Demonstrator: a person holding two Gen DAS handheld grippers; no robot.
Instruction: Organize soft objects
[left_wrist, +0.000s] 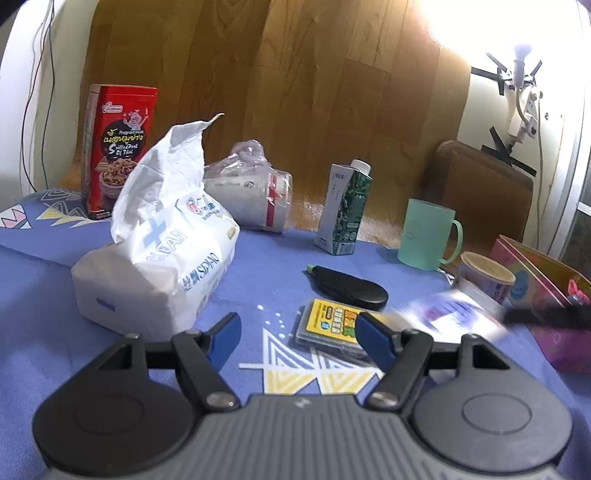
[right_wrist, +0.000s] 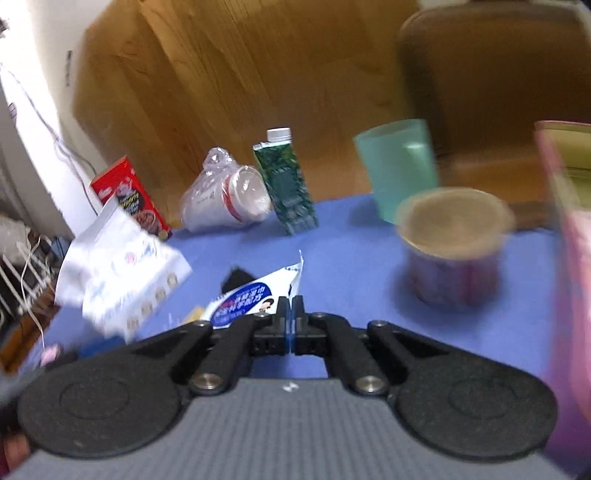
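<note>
The right gripper (right_wrist: 293, 314), pinched shut on a thin white-and-blue printed packet (right_wrist: 251, 301) at lower centre, should carry it low and steadily toward what is probably the pink box (right_wrist: 569, 258) at right, while the left gripper (left_wrist: 297, 332) hangs wide open, empty.

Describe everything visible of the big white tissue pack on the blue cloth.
The tissue pack is a soft white plastic-wrapped block with pale blue print and a cross mark. Its top is torn open, and a crumpled sheet stands up from it. It lies on the blue patterned tablecloth, in front of the red snack box and beside the bagged paper cups. Neither gripper touches it; the open left gripper is just short of it.
</note>
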